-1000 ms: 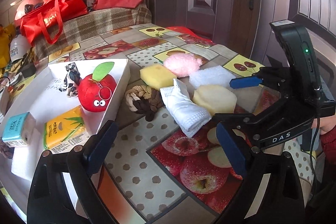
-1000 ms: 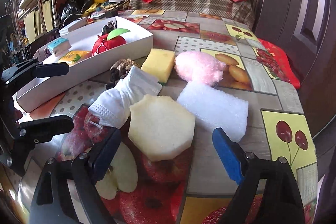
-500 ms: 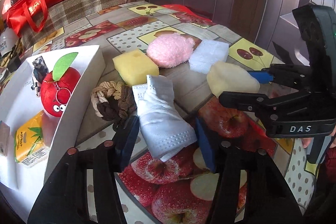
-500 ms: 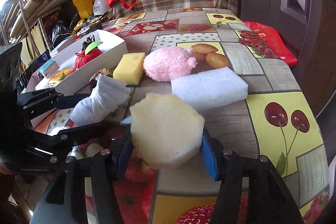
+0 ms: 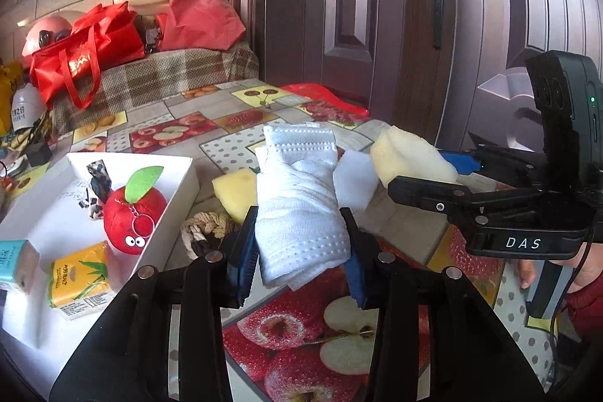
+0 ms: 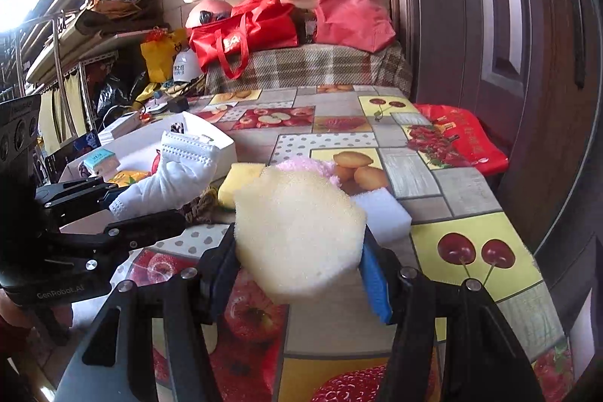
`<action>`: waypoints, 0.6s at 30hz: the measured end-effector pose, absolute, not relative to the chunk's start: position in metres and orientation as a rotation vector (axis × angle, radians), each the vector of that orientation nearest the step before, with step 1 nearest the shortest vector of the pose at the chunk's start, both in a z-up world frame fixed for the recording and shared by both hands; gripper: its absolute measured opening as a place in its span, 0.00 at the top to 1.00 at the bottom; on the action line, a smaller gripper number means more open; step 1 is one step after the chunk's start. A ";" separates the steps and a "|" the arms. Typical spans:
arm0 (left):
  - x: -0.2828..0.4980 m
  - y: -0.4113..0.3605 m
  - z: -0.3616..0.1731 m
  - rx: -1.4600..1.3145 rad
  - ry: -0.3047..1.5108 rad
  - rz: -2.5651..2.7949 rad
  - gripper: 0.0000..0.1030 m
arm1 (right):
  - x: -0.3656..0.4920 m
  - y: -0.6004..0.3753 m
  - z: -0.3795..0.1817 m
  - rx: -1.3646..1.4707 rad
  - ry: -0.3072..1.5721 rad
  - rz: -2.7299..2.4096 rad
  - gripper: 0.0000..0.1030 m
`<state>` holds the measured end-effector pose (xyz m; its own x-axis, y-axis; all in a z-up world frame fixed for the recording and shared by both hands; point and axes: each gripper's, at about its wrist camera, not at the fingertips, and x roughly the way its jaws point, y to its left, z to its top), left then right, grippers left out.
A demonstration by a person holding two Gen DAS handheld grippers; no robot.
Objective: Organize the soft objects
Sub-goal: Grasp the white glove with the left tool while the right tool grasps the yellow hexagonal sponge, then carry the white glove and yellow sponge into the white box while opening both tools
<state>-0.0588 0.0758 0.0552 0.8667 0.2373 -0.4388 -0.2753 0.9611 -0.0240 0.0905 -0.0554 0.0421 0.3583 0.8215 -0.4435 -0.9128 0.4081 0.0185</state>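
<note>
- The left gripper [image 5: 299, 247] has just been closing, and its fingers [image 5: 245, 251] are now clamped on a white folded cloth roll with stitched edges [image 5: 299, 210], which is lifted clear of the fruit-patterned surface [image 5: 301, 326] and sticks up toward 12 o'clock in the left wrist view.
- The right gripper [image 6: 299, 270] has its fingers [image 6: 373, 277] clamped on the sides of a pale yellow hexagonal sponge [image 6: 297, 232], raised off the surface; its fingers closed earlier in the last second and now hold steady.
- In the left wrist view the right gripper [image 5: 452, 176] sits at 3 o'clock with the sponge [image 5: 410, 161] in it.
- A white open box [image 5: 181, 198] lies at 9 o'clock, holding a red plush apple with a green leaf [image 5: 133, 213], a yellow tissue pack [image 5: 77, 285] and a light-blue tissue pack [image 5: 15, 266].
- Between the box and the cloth roll rest a brown-and-cream braided rope knot [image 5: 205, 230] and a yellow rectangular sponge [image 5: 235, 189].
- A white foam block [image 6: 384, 213] and a pink fluffy puff [image 6: 305, 164] lie behind the held sponge in the right wrist view.
</note>
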 end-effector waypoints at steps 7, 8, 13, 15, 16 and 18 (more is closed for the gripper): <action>-0.088 0.070 0.067 -0.028 0.329 0.310 0.62 | 0.070 -0.065 0.056 -0.168 0.263 1.108 0.43; -0.091 0.072 0.068 -0.032 0.325 0.315 0.62 | 0.068 -0.066 0.057 -0.161 0.256 1.109 0.43; -0.104 0.080 0.068 -0.048 0.309 0.333 0.62 | 0.059 -0.065 0.058 -0.141 0.240 1.112 0.43; -0.109 0.080 0.068 -0.039 0.306 0.340 0.62 | 0.054 -0.064 0.058 -0.136 0.233 1.117 0.43; -0.112 0.081 0.068 -0.035 0.305 0.344 0.62 | 0.052 -0.063 0.059 -0.135 0.231 1.120 0.43; -0.117 0.082 0.068 -0.034 0.301 0.354 0.62 | 0.048 -0.060 0.058 -0.136 0.230 1.127 0.43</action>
<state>-0.1172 0.0818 0.0675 0.8940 0.3362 -0.2960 -0.3462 0.9379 0.0197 0.0478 -0.0602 0.0581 0.4088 0.8776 -0.2505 -0.9055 0.4242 0.0083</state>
